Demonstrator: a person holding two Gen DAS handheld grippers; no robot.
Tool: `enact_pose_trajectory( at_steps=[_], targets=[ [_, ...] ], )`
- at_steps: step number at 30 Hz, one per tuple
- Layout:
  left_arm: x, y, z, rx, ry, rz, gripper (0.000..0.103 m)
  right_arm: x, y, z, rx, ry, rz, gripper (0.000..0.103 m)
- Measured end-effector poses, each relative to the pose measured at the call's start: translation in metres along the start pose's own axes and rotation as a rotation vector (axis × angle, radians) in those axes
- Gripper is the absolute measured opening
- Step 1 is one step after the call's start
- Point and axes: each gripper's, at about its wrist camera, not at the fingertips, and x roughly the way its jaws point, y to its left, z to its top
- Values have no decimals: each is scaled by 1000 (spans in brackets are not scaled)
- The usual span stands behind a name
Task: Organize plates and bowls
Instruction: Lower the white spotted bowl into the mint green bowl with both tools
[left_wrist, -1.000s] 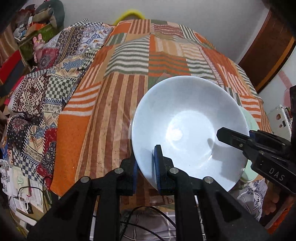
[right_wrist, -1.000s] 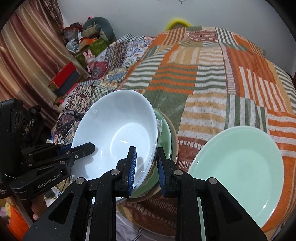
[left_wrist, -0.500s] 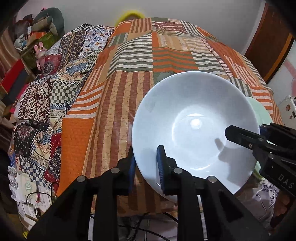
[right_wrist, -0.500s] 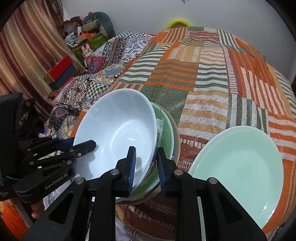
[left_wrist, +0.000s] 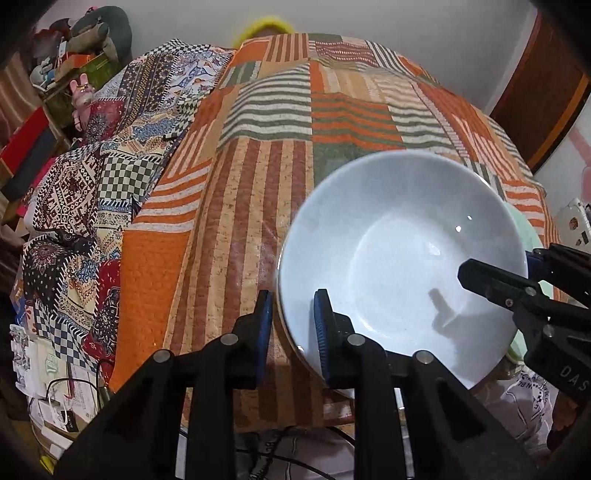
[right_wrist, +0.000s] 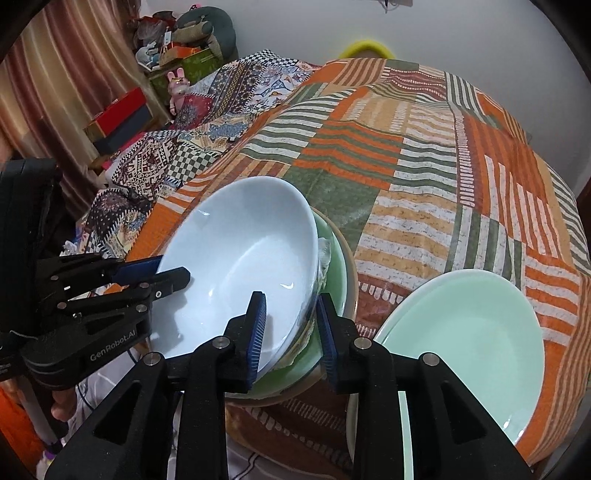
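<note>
A white bowl (right_wrist: 240, 258) rests in a green plate (right_wrist: 334, 258) that lies on a beige plate, at the near edge of the striped patchwork bedspread (right_wrist: 424, 177). My left gripper (left_wrist: 291, 325) straddles the bowl's near-left rim (left_wrist: 406, 258), with a gap showing beside the outer pad. My right gripper (right_wrist: 291, 328) straddles the rim on the other side. Its jaws are opening, and the rim stands between the pads without being pressed. Each gripper shows in the other's view: left gripper (right_wrist: 173, 267), right gripper (left_wrist: 496, 264).
A mint-green plate (right_wrist: 469, 354) lies on the bedspread just right of the stack. A patterned blanket (left_wrist: 110, 177) covers the left side. Boxes and toys (right_wrist: 173, 55) are piled at the far left by a curtain. Cables and papers (left_wrist: 55, 387) lie below the bed edge.
Both pairs of pads have spread apart from the white bowl's rim. The bowl stays on the green plate. Neither hand has shifted much.
</note>
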Motion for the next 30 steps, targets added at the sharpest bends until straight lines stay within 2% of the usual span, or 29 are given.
enact_pose_trajectory(
  at_steps=[7, 11, 14, 17, 22, 30],
  targets=[
    [-22, 7, 4, -32, -46, -35, 21, -9, -3, 0, 12, -18, 5, 28],
    [-30, 12, 3, -52, -59, -70, 27, -27, -3, 4, -11, -88, 5, 44],
    [-30, 13, 0, -51, -58, -73, 28, -31, -6, 6, -10, -107, -5, 45],
    [-21, 16, -3, -65, -34, -78, 32, -24, -15, 4, 23, -93, 0, 45],
    [0, 19, -8, -86, 29, -109, 32, -5, -27, -6, 78, -40, 19, 45],
    [14, 17, -8, -102, 38, -136, 33, 6, -30, -10, 103, -11, 76, 45]
  ],
)
